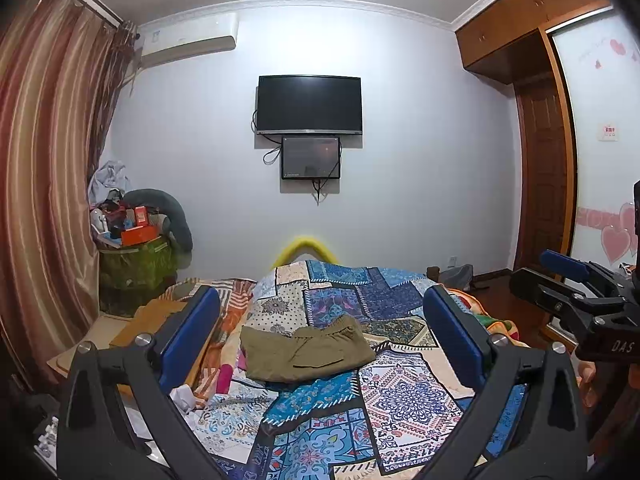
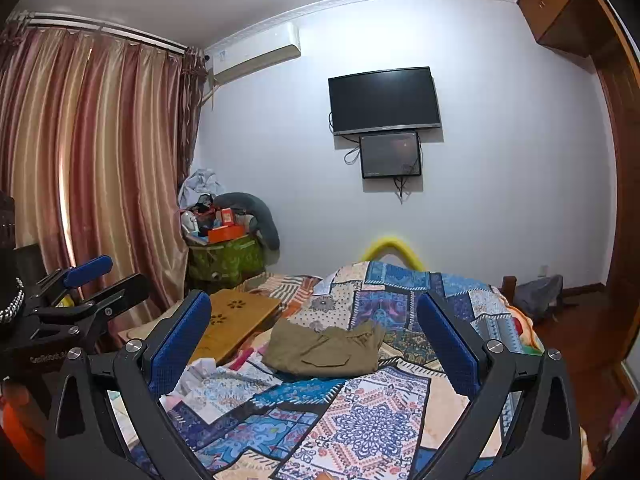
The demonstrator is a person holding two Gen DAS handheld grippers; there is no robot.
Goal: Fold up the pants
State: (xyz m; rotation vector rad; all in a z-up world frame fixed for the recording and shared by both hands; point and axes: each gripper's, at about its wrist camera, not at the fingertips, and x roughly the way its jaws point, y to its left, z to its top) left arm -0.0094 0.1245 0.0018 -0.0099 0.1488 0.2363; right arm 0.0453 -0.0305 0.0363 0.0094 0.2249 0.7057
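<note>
Olive-green pants (image 1: 306,350) lie folded into a compact rectangle on the patchwork bedspread (image 1: 384,396), elastic waistband toward the far right. They also show in the right wrist view (image 2: 326,348). My left gripper (image 1: 322,332) is open and empty, held above the bed, back from the pants. My right gripper (image 2: 314,336) is open and empty, likewise back from the pants. Each gripper shows at the edge of the other's view, the right one (image 1: 568,276) and the left one (image 2: 96,276).
A wooden lap tray (image 2: 236,320) lies on the bed left of the pants. A crumpled white tissue (image 2: 200,370) and pink items (image 1: 224,376) lie near it. A cluttered green bin (image 2: 224,256) stands by the curtain. A wardrobe (image 1: 544,168) is at right.
</note>
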